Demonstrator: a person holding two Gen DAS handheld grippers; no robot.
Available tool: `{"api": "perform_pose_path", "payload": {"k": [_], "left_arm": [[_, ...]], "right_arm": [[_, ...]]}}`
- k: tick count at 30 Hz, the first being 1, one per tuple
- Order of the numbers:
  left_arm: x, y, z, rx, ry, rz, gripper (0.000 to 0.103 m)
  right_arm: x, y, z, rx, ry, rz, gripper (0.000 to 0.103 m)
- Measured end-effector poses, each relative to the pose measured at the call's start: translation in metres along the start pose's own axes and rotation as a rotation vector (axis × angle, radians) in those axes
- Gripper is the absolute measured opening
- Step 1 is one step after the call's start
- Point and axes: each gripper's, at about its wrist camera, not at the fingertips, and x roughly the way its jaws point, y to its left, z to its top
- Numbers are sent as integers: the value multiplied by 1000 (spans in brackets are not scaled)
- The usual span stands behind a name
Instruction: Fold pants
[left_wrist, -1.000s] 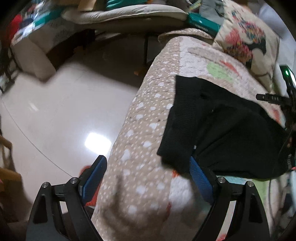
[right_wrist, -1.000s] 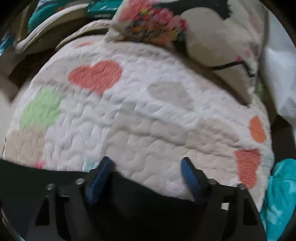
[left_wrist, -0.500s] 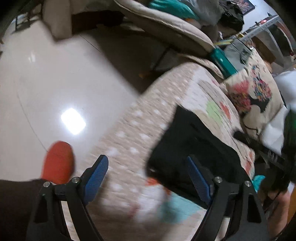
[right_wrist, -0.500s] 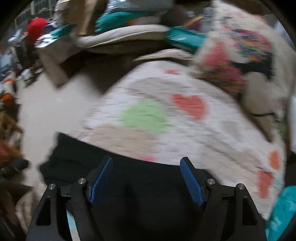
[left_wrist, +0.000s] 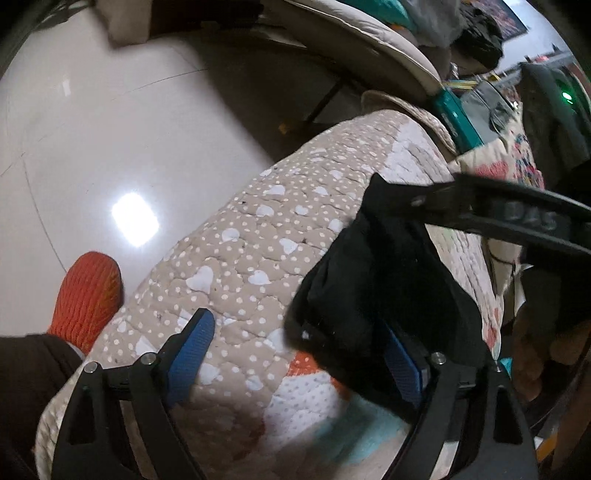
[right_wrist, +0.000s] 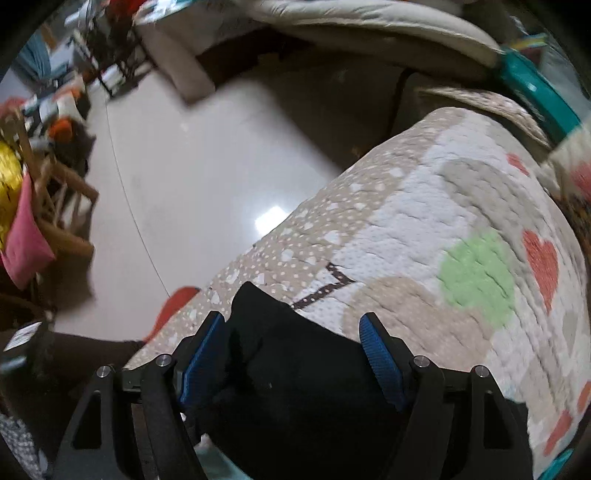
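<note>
The black pants (left_wrist: 384, 280) lie bunched on a quilted bed cover (left_wrist: 258, 243) with hearts and dots. My left gripper (left_wrist: 299, 350) is open, over the cover's near edge, its right finger at the pants' near edge. The right gripper's arm crosses the left wrist view above the pants (left_wrist: 509, 218). In the right wrist view the pants (right_wrist: 295, 373) lie between and below the open fingers of my right gripper (right_wrist: 291, 343). Neither gripper holds the cloth.
A glossy white tile floor (left_wrist: 110, 129) lies left of the bed. A foot in an orange slipper (left_wrist: 86, 295) stands beside the bed edge. A patterned pillow (left_wrist: 517, 170) and a padded chair (left_wrist: 369, 33) sit at the back. A wooden chair (right_wrist: 48, 206) stands far left.
Both grippers have swung left and tilted toward the floor side. The left gripper has pulled back from the pants' edge. The right gripper has moved over the pants. The orange slipper came into view.
</note>
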Motion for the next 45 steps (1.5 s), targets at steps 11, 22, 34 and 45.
{"api": "perform_pose_path", "payload": {"k": [11,22,34,45], "left_arm": [[-5,-26,-1,149,32,-12,17],[-12,-54,-8,138,47,-165,15],[12,-171,-71,367,135,-219,15],[-17,-134,-52,288,51,-134,14]], "right_arm": [[41,44,3,-143,121,-130,33],[-13,19,-18,-12,-13,-57,23],[-85,-113,-112,283,-169,-20,23],[-94,-131,-125,333,-232,55,23]]}}
